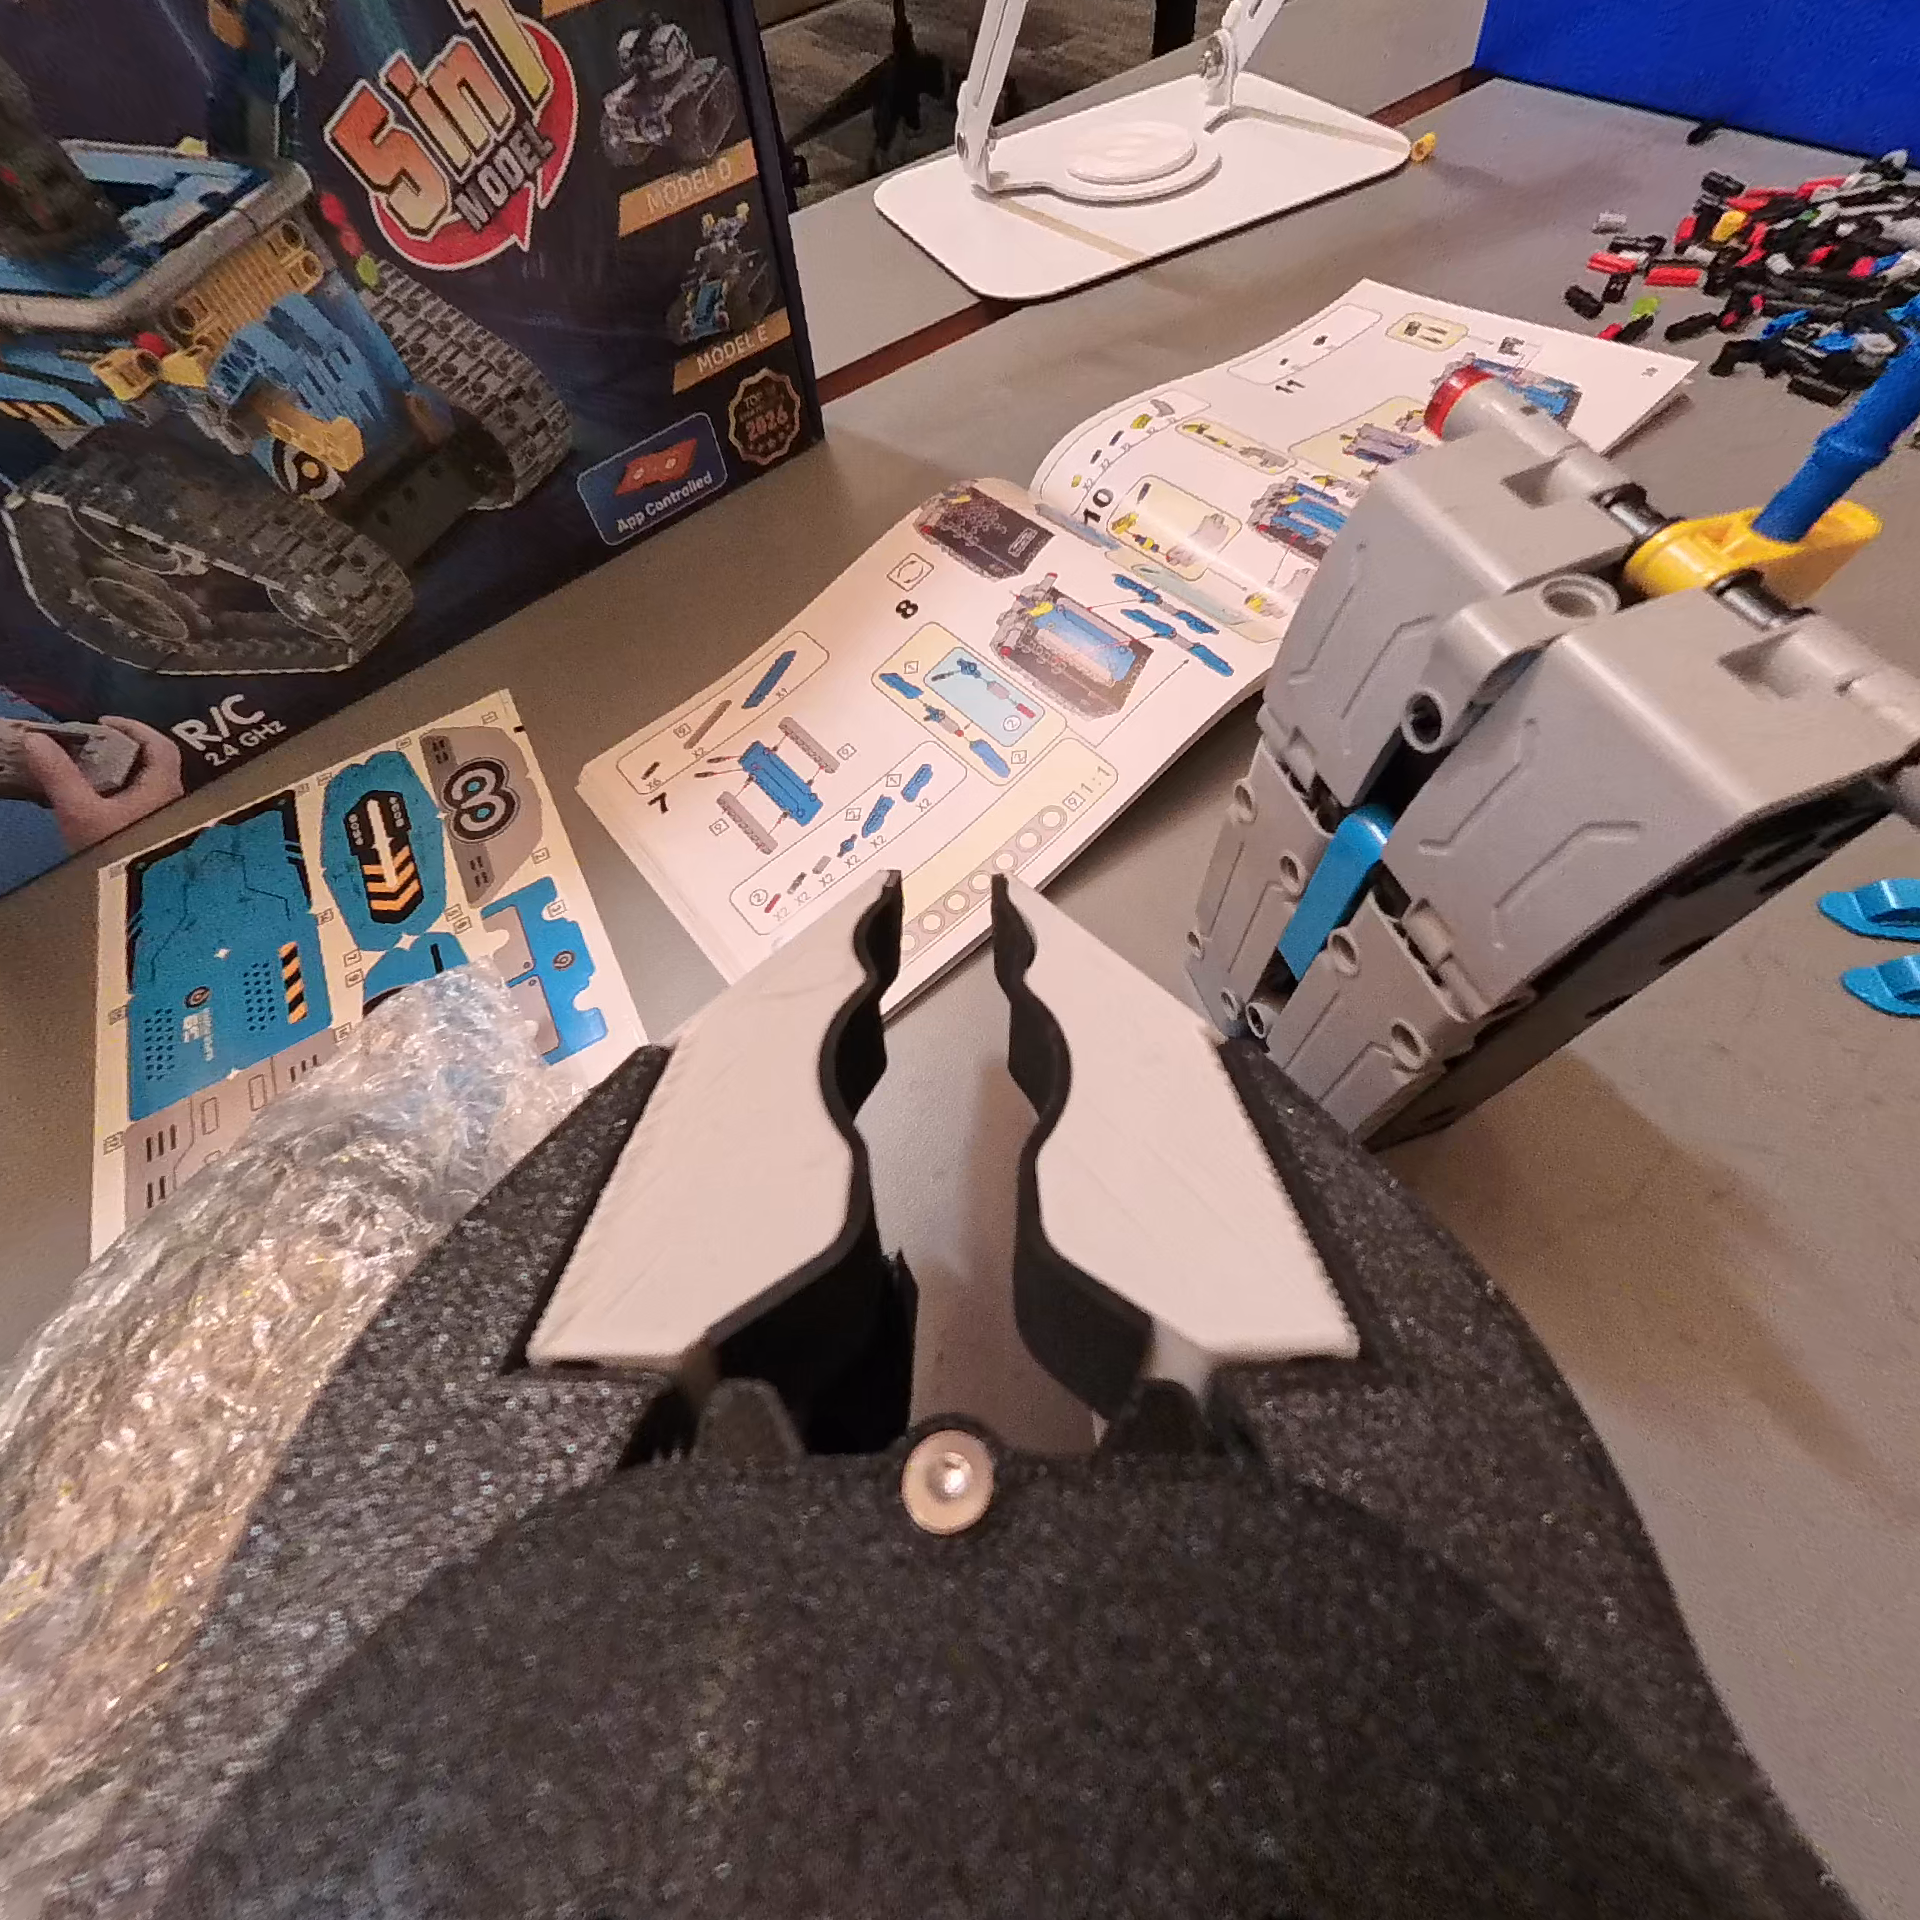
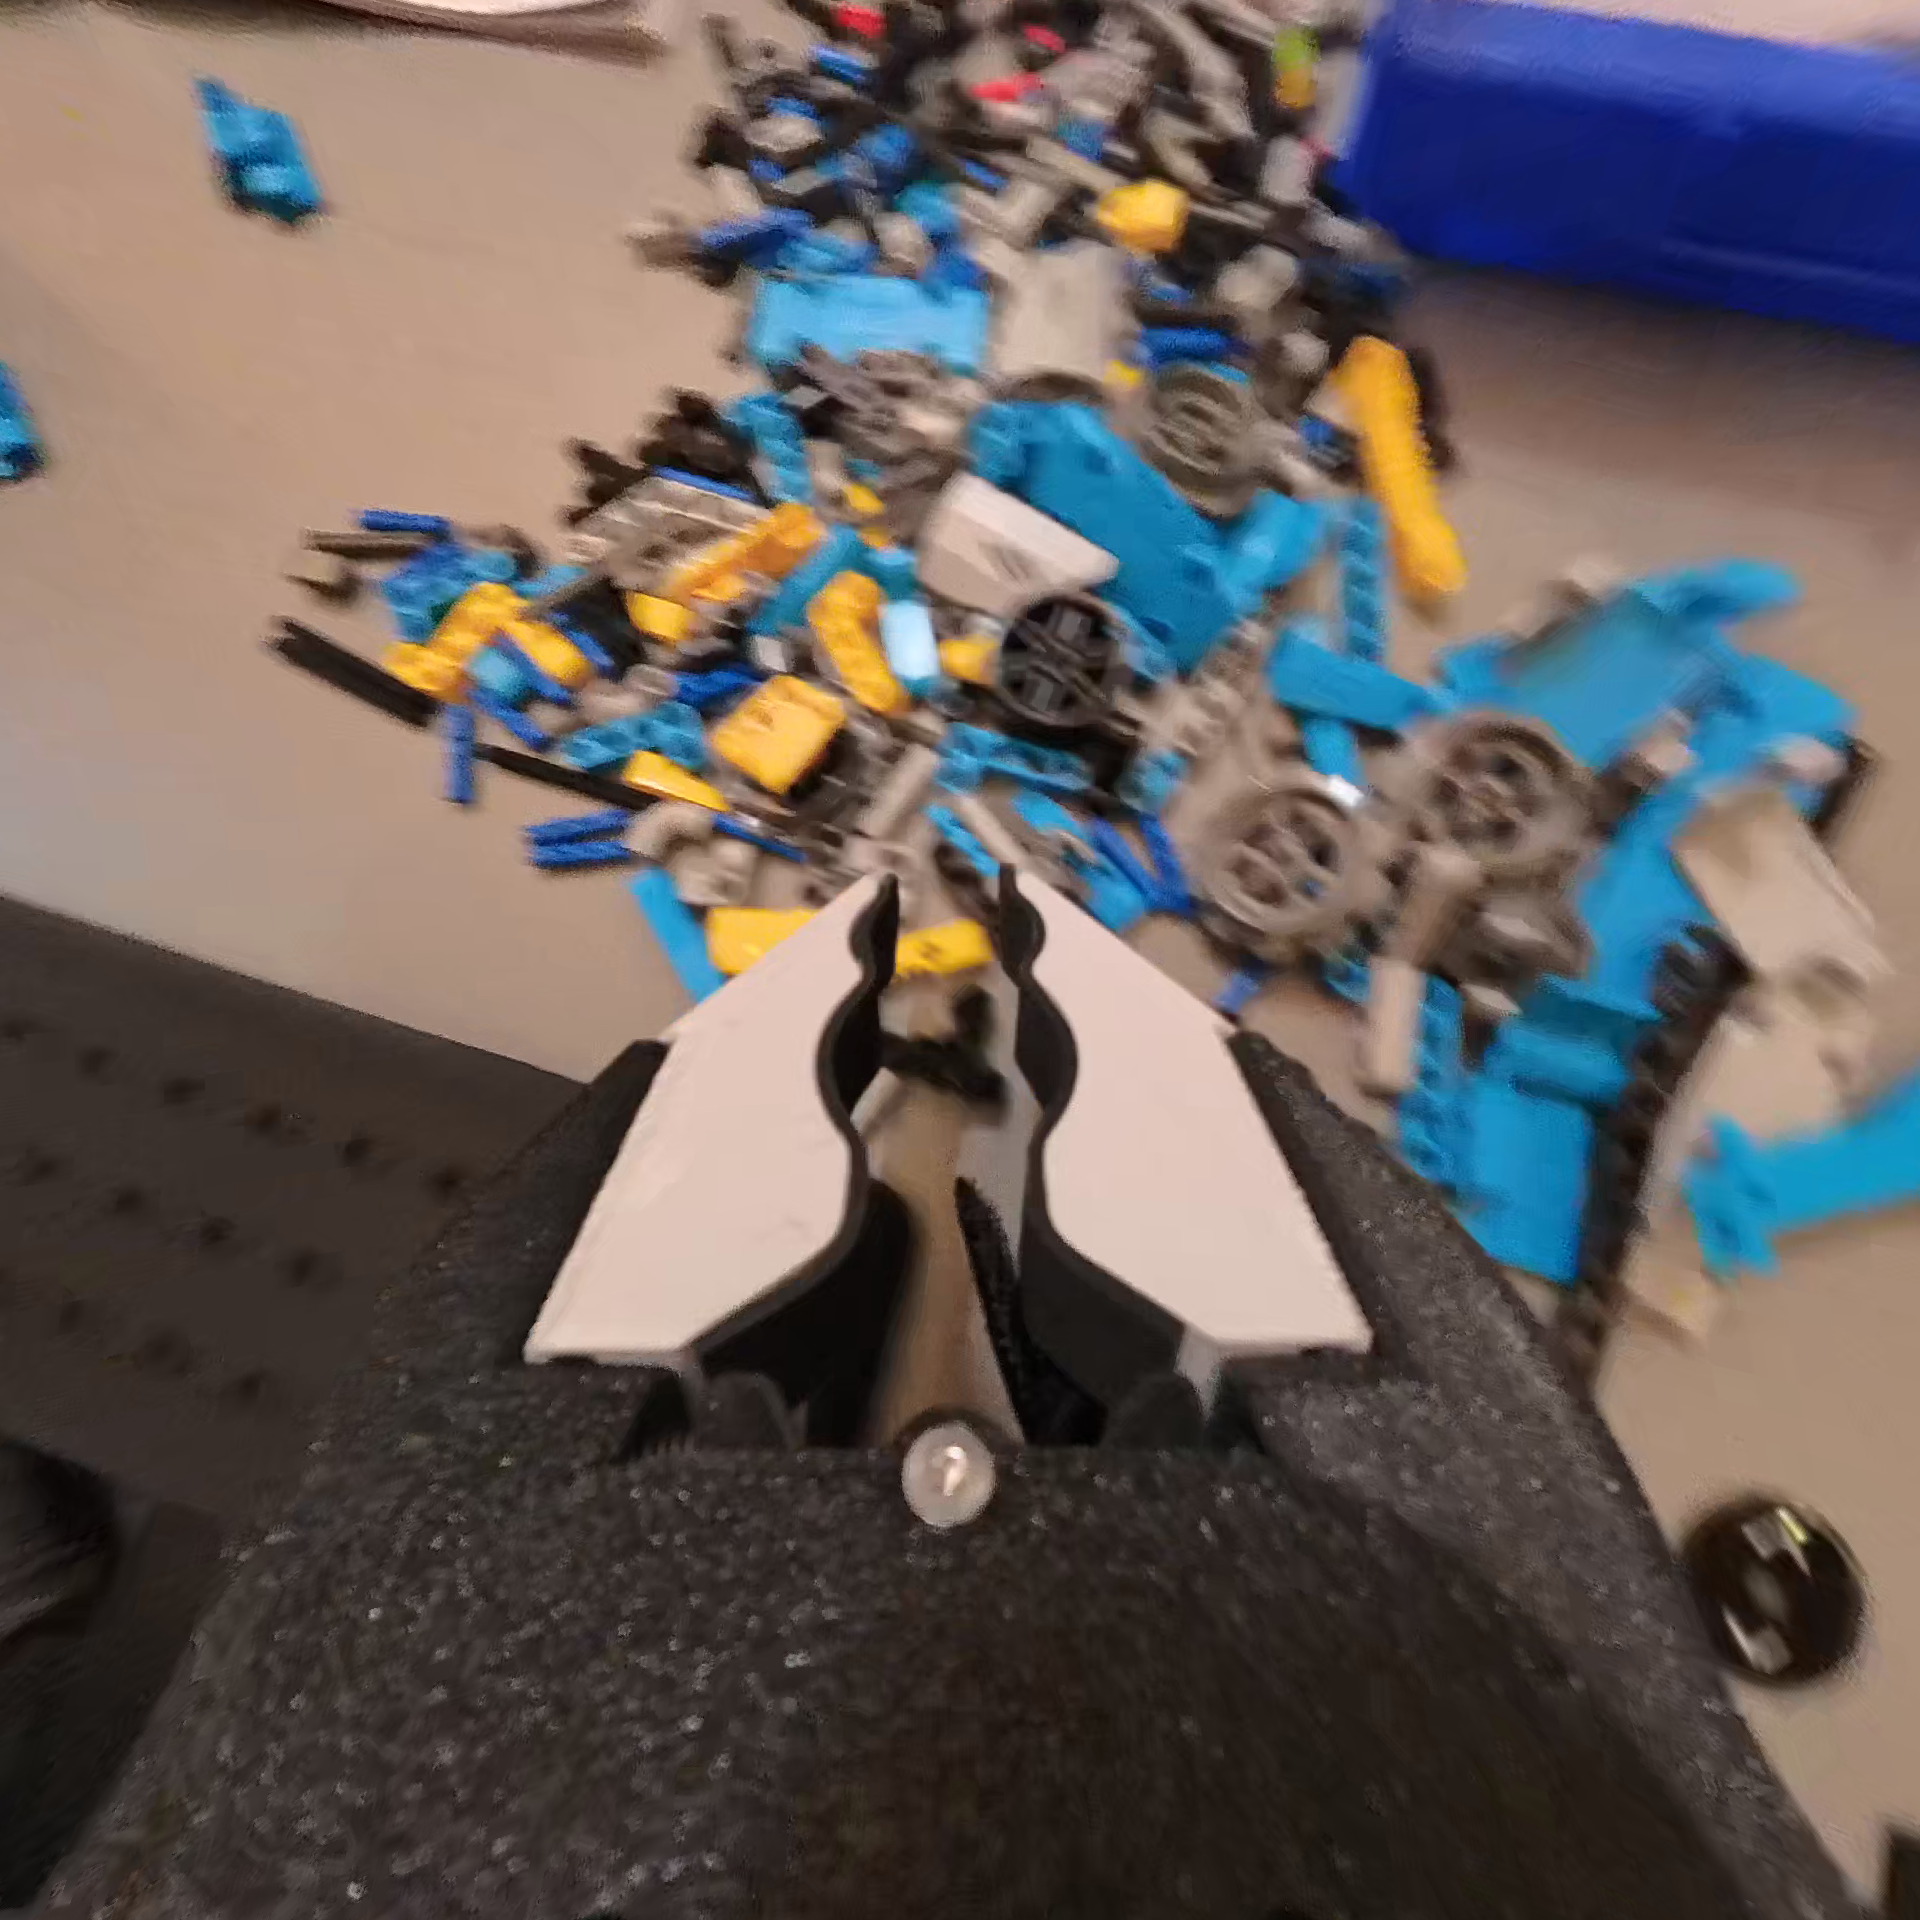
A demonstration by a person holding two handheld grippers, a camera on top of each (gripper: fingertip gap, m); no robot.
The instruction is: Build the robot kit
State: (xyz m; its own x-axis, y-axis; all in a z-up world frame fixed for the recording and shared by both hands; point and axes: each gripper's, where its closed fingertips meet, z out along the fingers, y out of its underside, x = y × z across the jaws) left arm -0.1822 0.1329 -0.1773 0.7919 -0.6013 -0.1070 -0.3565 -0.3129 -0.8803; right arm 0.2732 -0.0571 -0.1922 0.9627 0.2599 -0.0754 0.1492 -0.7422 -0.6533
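The left gripper (image 1: 943, 899) hovers with jaws slightly spread and empty over the open instruction booklet (image 1: 997, 665); a grey block assembly (image 1: 1538, 769) stands at its 2 o'clock, a sticker sheet (image 1: 332, 935) at 9 o'clock. The right gripper (image 2: 943, 899), jaws also slightly apart and gripping nothing, points at a blurred pile of loose bricks (image 2: 1039, 582) from 11 to 3 o'clock.

Ahead of my tool runs a grey table (image 1: 1558, 1299), its far edge trimmed in dark brown. Beyond that edge, up and to my right, stands a bright blue wall panel (image 1: 1704, 52). Farther back lies dim, dark flooring. To my lower left sits a black perforated board (image 2: 208, 1122). The light is warm and soft.
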